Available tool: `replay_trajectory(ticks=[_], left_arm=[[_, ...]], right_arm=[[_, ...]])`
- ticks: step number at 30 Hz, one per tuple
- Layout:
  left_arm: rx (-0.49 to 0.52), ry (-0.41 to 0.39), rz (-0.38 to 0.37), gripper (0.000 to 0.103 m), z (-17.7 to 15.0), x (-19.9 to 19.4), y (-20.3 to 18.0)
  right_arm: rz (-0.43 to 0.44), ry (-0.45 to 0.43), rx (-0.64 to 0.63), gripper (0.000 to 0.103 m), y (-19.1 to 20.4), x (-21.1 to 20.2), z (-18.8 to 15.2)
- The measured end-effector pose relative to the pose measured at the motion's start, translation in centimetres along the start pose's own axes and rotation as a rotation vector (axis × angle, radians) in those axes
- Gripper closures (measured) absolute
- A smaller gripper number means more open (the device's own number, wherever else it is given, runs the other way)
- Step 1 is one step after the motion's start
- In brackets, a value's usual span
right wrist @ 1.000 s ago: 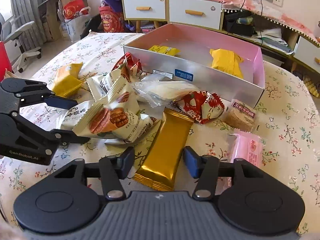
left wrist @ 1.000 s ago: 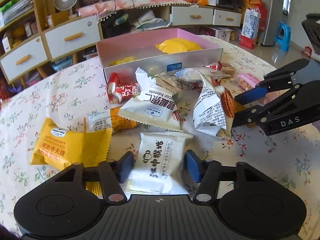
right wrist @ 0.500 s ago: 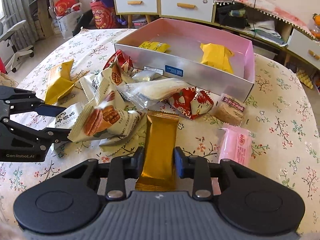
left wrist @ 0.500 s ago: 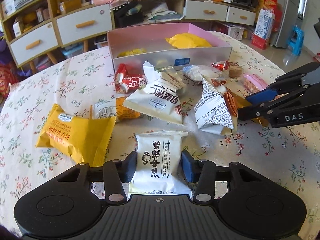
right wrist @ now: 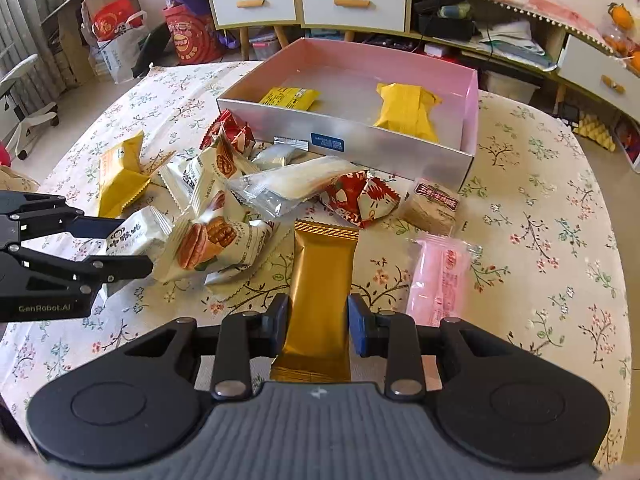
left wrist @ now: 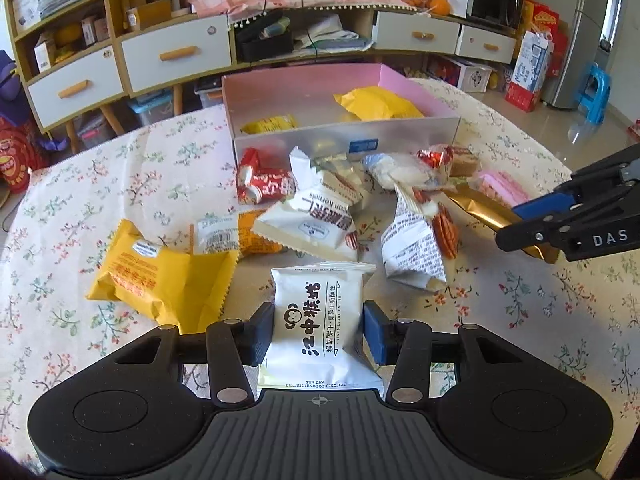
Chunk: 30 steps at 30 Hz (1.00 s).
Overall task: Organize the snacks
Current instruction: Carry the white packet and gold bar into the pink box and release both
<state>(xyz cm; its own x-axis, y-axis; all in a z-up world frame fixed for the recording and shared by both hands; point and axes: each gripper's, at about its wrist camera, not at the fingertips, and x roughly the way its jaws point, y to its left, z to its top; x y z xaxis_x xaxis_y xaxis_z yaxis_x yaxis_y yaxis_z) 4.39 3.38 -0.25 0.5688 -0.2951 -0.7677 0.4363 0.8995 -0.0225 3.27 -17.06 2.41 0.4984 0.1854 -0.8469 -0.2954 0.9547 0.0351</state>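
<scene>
My left gripper [left wrist: 319, 334] clamped on white biscuit packet [left wrist: 320, 320], pads pressing both sides, packet over floral tablecloth [left wrist: 60, 208]. My right gripper [right wrist: 318, 324] clenched on gold bar wrapper [right wrist: 320, 280], far end pointing toward box. Pink packet [right wrist: 440, 276] just right of gold bar. Beyond: pecan packets [right wrist: 212, 236], clear rice-cake packet [right wrist: 288, 184], red packet [right wrist: 360, 200], brown square snack [right wrist: 434, 202], yellow packets [left wrist: 160, 276] scattered at left. Farthest: pink-lined box [right wrist: 380, 148] holding two yellow packets, one large [right wrist: 406, 110], one small [right wrist: 290, 98].
</scene>
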Motion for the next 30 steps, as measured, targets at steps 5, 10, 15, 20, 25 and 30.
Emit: replay_trajectory(ticks=[5, 10, 15, 20, 25, 30], left_arm=[[0.005, -0.015, 0.000, 0.059, 0.8, -0.6, -0.4], [0.008, -0.035, -0.003, 0.059, 1.8, -1.1, -0.8], [0.014, -0.068, -0.001, 0.059, 3.3, -1.4, -1.3], [0.017, -0.095, 0.013, 0.059, 4.8, -1.4, -1.7], [-0.017, -0.105, 0.019, 0.059, 6.3, -0.9, -1.7], [-0.060, -0.097, 0.029, 0.059, 8.4, 0.7, -1.5]], right_arm=[[0.016, -0.008, 0.010, 0.074, 0.0, -1.3, -0.1], [0.025, -0.040, 0.014, 0.074, -0.3, -2.3, 0.4], [0.028, -0.073, 0.042, 0.074, -1.0, -2.8, 1.4], [0.026, -0.095, 0.059, 0.074, -1.5, -2.7, 2.5], [0.002, -0.113, 0.082, 0.074, -2.0, -2.3, 3.9], [0.009, -0.126, 0.132, 0.074, -3.2, -1.7, 5.5]])
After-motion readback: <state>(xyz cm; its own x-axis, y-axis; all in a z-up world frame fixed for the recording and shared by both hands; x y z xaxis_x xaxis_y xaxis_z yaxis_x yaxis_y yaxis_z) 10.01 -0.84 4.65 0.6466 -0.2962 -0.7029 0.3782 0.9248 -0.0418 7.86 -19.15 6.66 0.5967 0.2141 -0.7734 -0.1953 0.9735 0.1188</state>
